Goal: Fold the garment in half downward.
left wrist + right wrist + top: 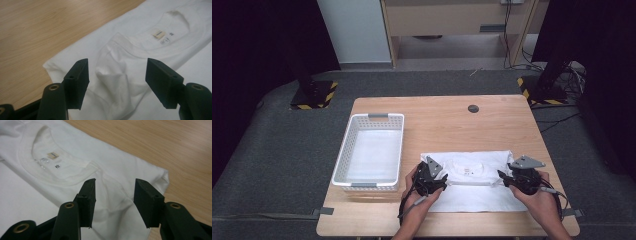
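both hand-held grippers, left (438, 183) and right (507, 179), hover open-jawed just over the folded white t-shirt (472, 187), gripping nothing.

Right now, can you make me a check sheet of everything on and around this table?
Surface: wooden table, bare wood apart from the items below; a dark round spot near the far edge.
Job's things: white T-shirt lying folded flat, collar and label up; white basket to its left, nothing seen inside.
Clutter: nothing seen.
Grippers: left claw open above a pinched-up ridge of shirt cloth, not pressing it; right claw open above the shirt's other shoulder, not gripping.
Cables: one trails from each claw beside the person's hands; more lie on the floor at far right.
Surroundings: grey floor, black-and-yellow striped stand bases, wooden furniture behind.
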Tool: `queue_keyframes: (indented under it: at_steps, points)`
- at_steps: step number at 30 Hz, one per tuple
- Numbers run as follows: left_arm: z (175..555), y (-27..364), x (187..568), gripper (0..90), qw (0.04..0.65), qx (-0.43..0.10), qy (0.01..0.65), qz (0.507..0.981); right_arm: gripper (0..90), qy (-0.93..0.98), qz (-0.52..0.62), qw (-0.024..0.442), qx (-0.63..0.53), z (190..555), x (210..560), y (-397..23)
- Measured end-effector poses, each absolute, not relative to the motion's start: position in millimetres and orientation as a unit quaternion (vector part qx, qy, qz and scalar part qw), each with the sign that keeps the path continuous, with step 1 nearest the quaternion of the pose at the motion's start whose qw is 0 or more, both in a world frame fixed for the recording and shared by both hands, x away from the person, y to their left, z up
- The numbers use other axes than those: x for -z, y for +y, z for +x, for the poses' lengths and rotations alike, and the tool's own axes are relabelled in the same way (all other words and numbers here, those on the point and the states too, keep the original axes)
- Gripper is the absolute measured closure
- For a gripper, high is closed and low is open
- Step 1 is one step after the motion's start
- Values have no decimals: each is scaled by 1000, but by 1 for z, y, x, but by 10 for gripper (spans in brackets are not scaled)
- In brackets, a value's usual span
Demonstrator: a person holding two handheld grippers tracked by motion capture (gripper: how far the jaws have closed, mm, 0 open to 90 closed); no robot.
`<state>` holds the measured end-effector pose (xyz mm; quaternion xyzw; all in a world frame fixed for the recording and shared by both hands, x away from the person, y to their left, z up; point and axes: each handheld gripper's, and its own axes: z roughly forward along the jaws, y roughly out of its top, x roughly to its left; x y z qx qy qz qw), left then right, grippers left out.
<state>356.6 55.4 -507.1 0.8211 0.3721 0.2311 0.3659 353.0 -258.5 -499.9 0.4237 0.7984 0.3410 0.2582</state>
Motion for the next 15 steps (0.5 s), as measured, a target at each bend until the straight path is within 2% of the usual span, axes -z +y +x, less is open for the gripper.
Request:
queue_keyframes:
  at_steps: [3,6,11,15]
  points:
    - [362,53,509,350,370,-221,373,822,570,804,418,253,-338,362,501,-250]
    - [368,56,511,366,385,-218,379,813,575,809,421,244,-329,372,508,-240]
    - [378,61,514,399,380,-202,381,818,528,810,426,231,-330,384,516,-229]
    - [386,64,521,408,380,-170,396,819,505,815,427,221,-324,390,520,-225]
